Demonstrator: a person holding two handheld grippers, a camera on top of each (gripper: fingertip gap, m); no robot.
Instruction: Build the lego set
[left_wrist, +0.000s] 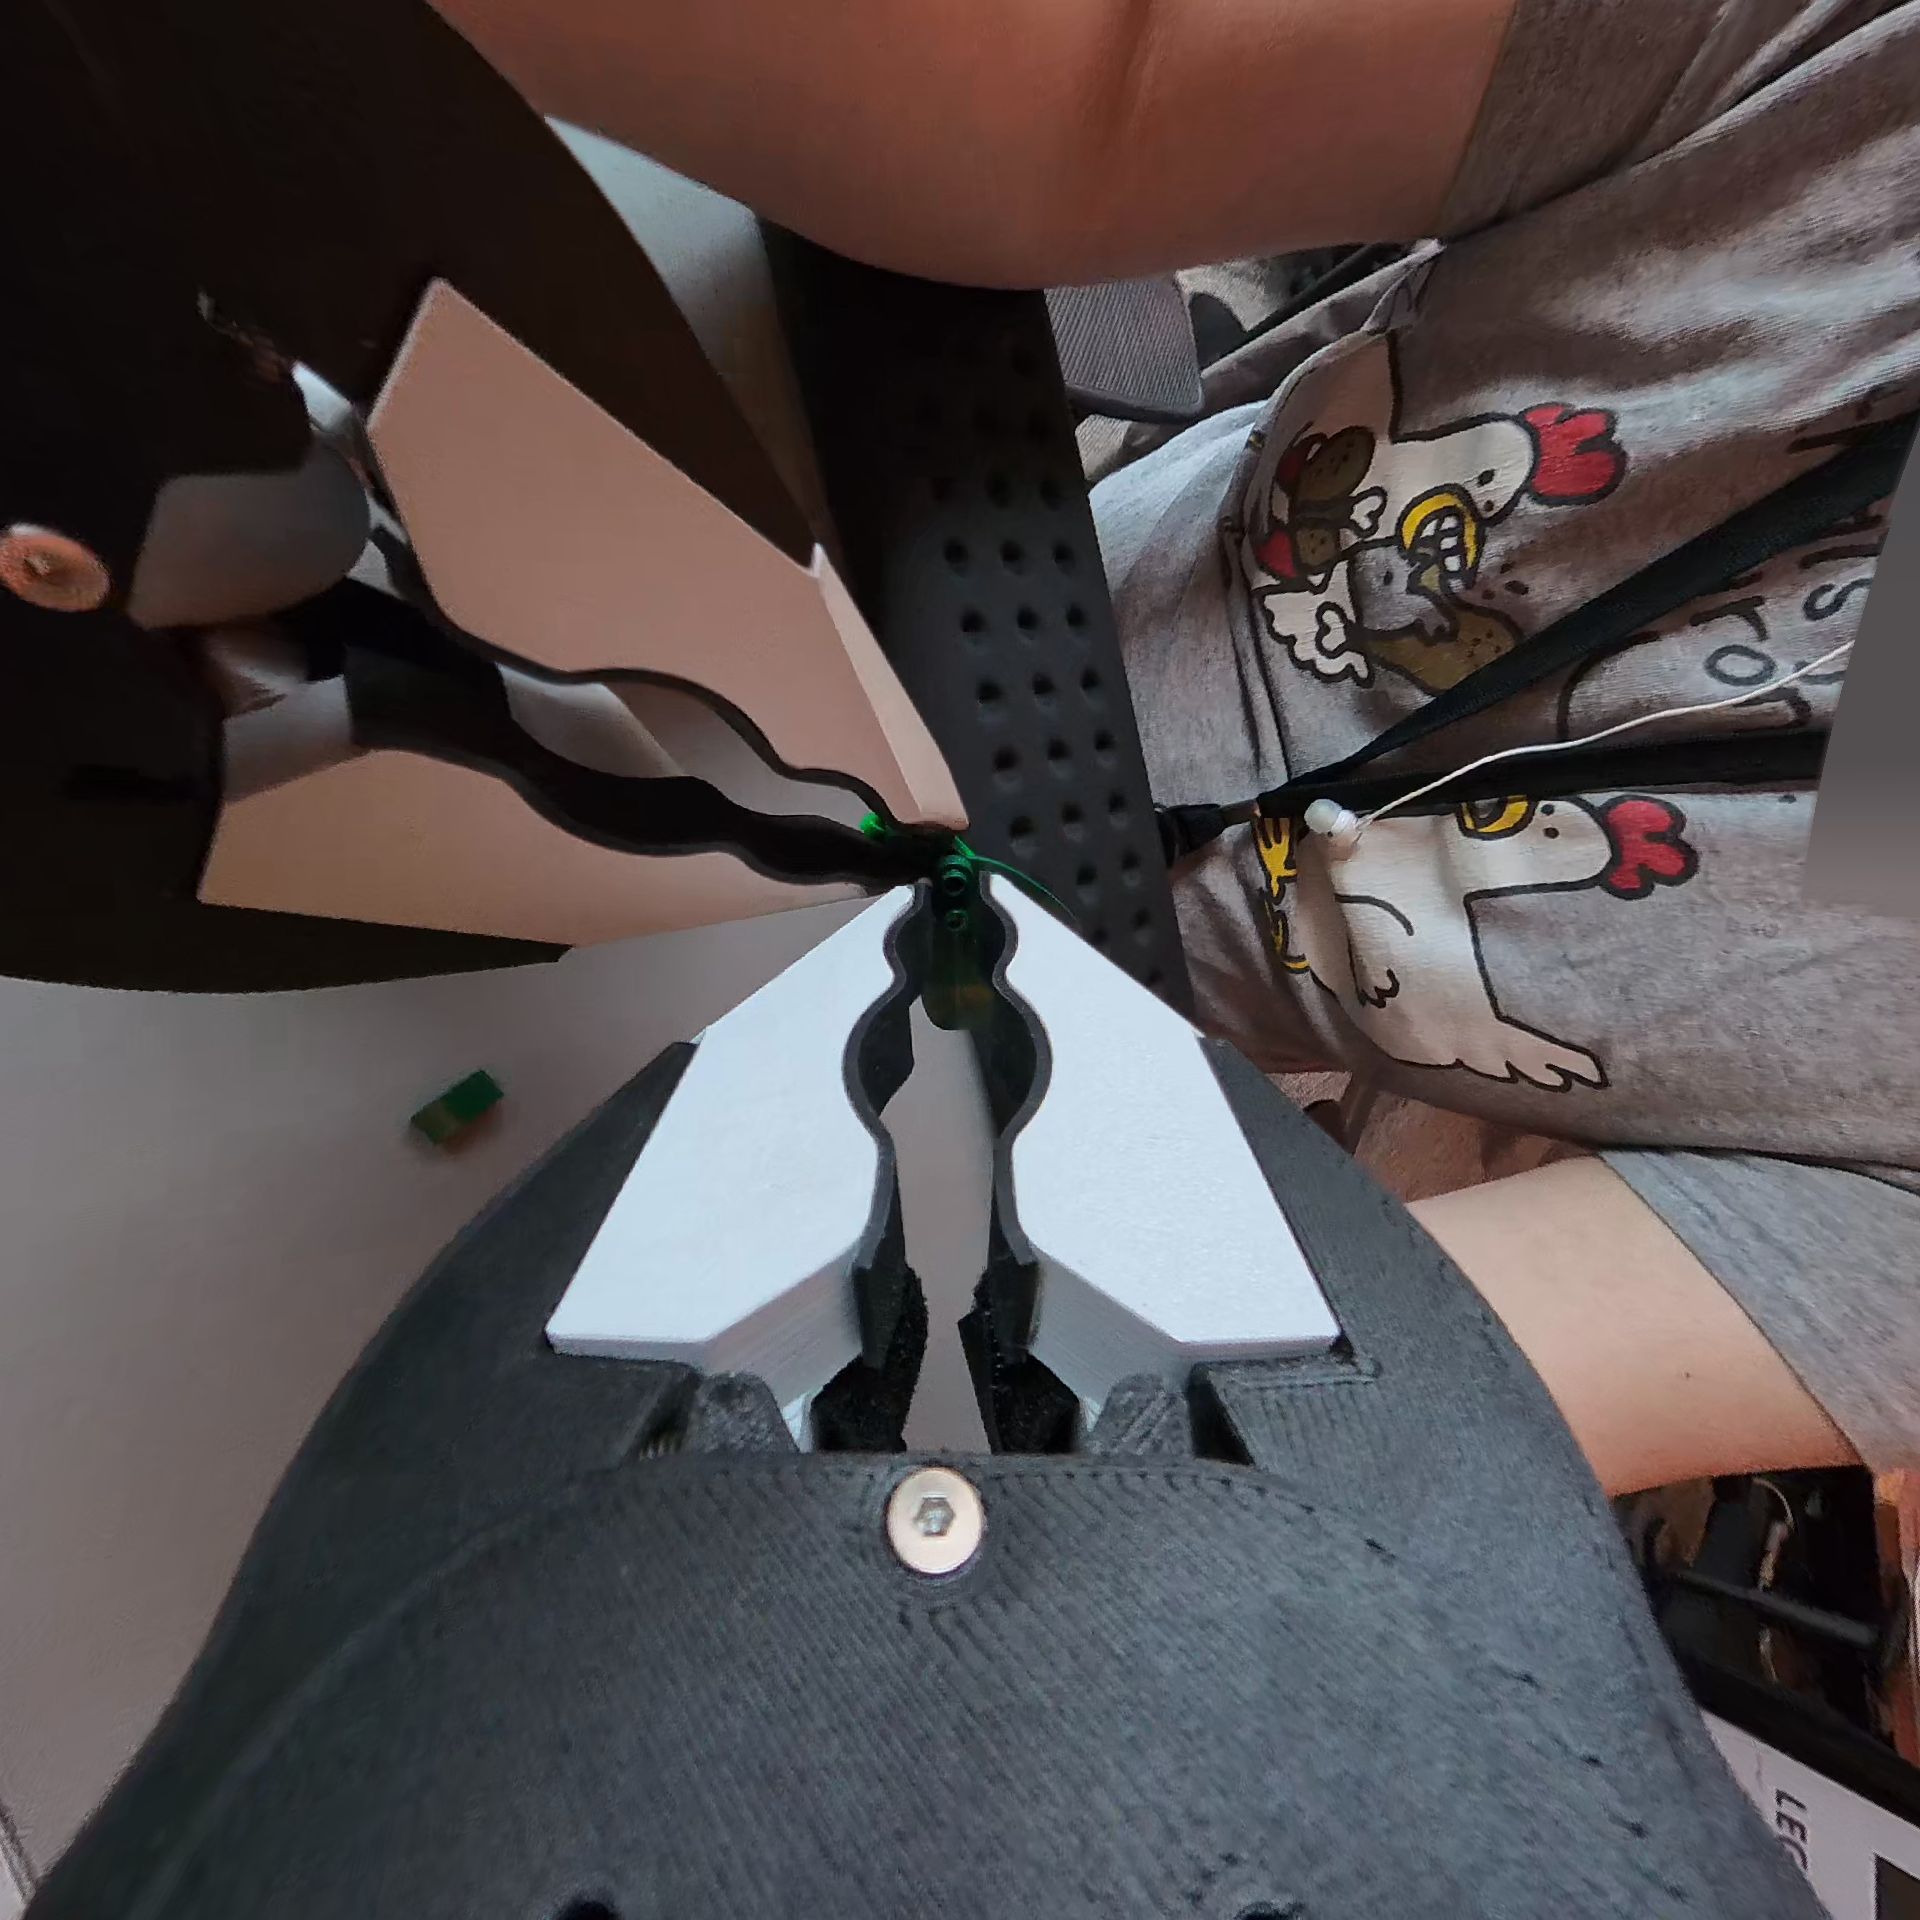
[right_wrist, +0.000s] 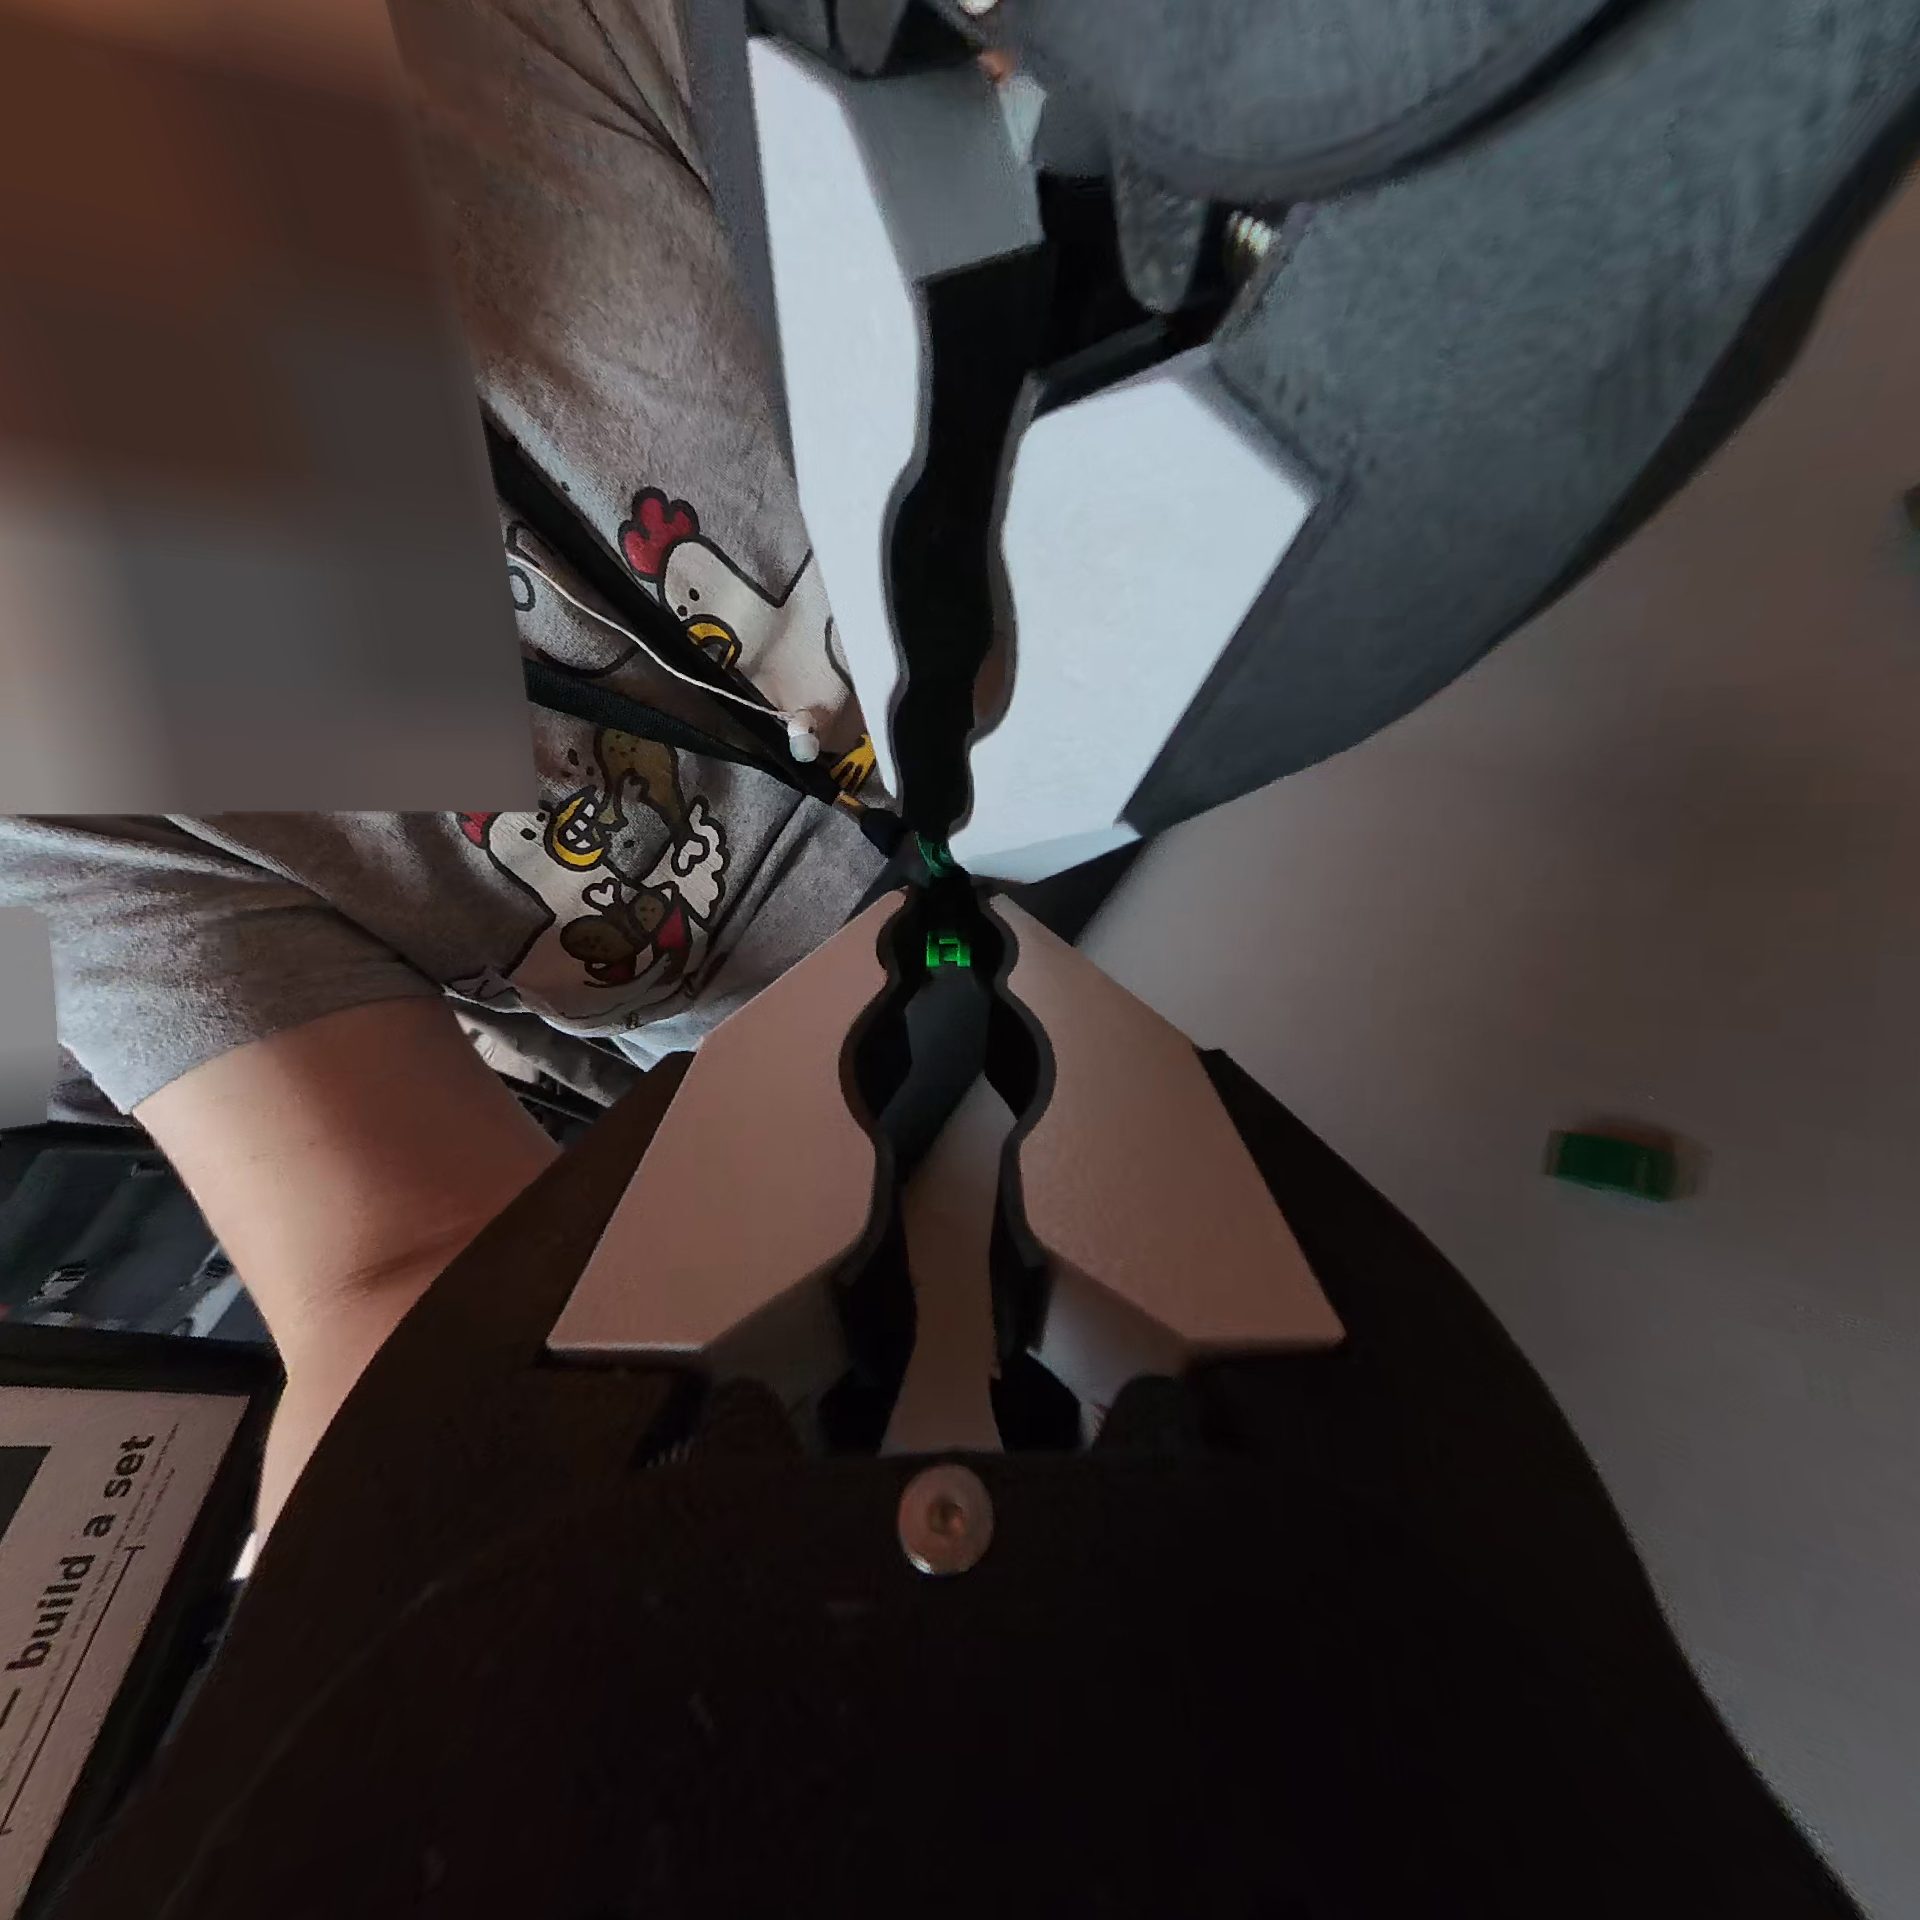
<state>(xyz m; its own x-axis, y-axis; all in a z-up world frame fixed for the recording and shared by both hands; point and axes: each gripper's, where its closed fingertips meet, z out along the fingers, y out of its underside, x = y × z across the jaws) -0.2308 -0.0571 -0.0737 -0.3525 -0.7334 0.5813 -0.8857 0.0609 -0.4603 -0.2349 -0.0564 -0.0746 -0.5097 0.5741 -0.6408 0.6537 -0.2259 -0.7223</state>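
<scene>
Pale worktop (left_wrist: 208, 1299) with 1 loose green brick (left_wrist: 457, 1110) lying apart, person in grey printed shirt (left_wrist: 1558, 623) behind, left gripper (left_wrist: 951, 914) and right gripper (right_wrist: 943, 935) meeting tip to tip above the worktop, each clamped on a small green lego piece (left_wrist: 954, 894).

Two hand-held grippers (left_wrist: 953, 904) (right_wrist: 943, 914); three green lego pieces (left_wrist: 457, 1108).

The plain white desk (left_wrist: 187, 1299) carried a small green rectangular plastic brick (left_wrist: 457, 1110), lying at the frame's middle left.
</scene>
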